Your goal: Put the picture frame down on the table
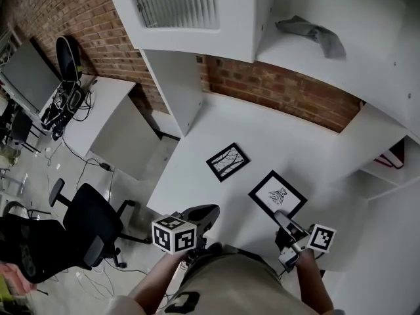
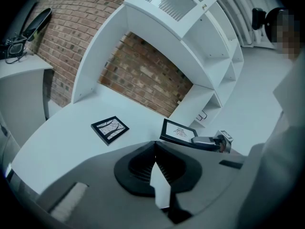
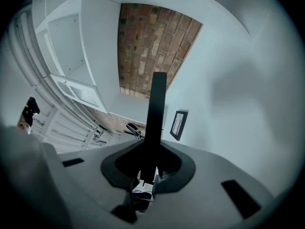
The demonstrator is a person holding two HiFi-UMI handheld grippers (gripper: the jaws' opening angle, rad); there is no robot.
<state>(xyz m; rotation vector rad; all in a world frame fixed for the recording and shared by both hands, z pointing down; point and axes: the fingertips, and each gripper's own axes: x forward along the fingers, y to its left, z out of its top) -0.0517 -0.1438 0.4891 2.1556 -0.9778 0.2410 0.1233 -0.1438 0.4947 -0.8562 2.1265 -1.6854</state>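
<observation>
Right gripper (image 1: 283,219) grips picture frame (image 1: 277,193); second frame (image 1: 228,161) lies flat on table (image 1: 197,182) — apart

Low in the head view, our left forearm (image 1: 152,279) and right forearm (image 1: 314,282) rise from the bottom edge. Our left gripper (image 1: 202,214) sits at lower centre, its marker cube (image 1: 174,233) turned upward. Its jaws are pressed together with nothing between them. Our right gripper (image 1: 283,220) sits at lower right, pointing toward the upper left. Its jaws are clamped on the near corner of the picture frame (image 1: 277,193), which stands edge-on between them in the right gripper view.
</observation>
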